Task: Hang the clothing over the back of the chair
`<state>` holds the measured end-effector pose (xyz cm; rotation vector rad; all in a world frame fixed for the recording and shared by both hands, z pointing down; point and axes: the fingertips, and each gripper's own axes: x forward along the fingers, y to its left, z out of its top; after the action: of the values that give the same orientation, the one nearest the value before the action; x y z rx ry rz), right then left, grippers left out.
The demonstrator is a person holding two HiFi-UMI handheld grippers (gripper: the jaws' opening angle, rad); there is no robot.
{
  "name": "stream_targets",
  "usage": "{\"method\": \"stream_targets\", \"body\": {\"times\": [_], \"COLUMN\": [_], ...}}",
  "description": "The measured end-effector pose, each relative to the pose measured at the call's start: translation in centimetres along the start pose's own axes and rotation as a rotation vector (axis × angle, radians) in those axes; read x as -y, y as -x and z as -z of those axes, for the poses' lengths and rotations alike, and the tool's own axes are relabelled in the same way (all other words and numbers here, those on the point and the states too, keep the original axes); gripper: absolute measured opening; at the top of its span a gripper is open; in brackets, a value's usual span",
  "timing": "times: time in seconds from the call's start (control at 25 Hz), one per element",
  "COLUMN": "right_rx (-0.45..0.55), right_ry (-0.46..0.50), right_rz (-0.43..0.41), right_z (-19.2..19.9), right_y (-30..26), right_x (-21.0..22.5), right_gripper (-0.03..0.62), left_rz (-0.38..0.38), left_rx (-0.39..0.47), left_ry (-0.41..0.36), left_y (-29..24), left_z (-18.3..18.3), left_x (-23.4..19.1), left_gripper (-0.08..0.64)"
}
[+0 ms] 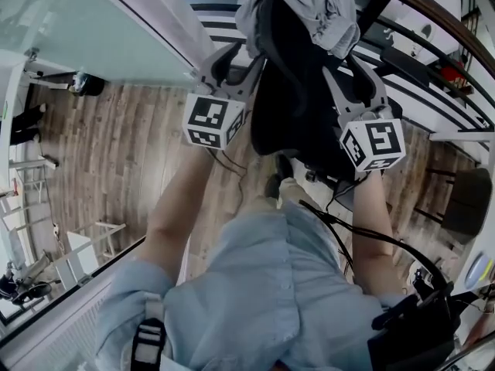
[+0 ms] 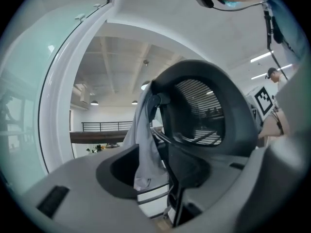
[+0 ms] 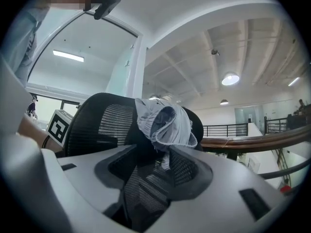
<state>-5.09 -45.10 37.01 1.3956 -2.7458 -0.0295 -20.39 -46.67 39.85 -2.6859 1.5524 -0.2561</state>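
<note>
The pale grey crumpled cloth garment (image 1: pixel 302 6) is draped over the top of the black mesh office chair back (image 1: pixel 290 122), in the upper middle of the frame. It hangs lengthwise downward, just beyond and between the left gripper (image 1: pixel 230 68) and the right gripper (image 1: pixel 360 85). Both are released and empty, and about equally near. A wood-plank floor (image 1: pixel 108 153) is seen below and a glass wall (image 1: pixel 85 22) at upper left.

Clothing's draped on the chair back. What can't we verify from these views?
- Clothing, what kind: bunched up in all three views, so shirt or trousers cannot be told.
- Its far edge: head view, cut off by the top of the picture.
- Chair seat: head view, hidden under the backrest; neither gripper view shows it.
</note>
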Motion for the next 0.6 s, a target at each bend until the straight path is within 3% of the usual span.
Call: {"method": "stream_targets", "body": {"times": [0.28,0.6], "right_rx": [-0.004,0.026], "right_ry": [-0.005,0.014], "right_rz": [-0.034,-0.028], "right_z": [0.1,-2.3], "right_y": [2.3,5.7], "right_x": [-3.7,-6.8], "right_gripper": [0.215,0.213], "left_rz": [-0.043,-0.050], "left_rx": [0.030,0.113], "left_ry": [0.035,0.077], "left_y": [4.0,8.3], "left_z": [-0.6,-3.9], "left_x": [1.0,3.1], "left_gripper": [0.188,0.187]}}
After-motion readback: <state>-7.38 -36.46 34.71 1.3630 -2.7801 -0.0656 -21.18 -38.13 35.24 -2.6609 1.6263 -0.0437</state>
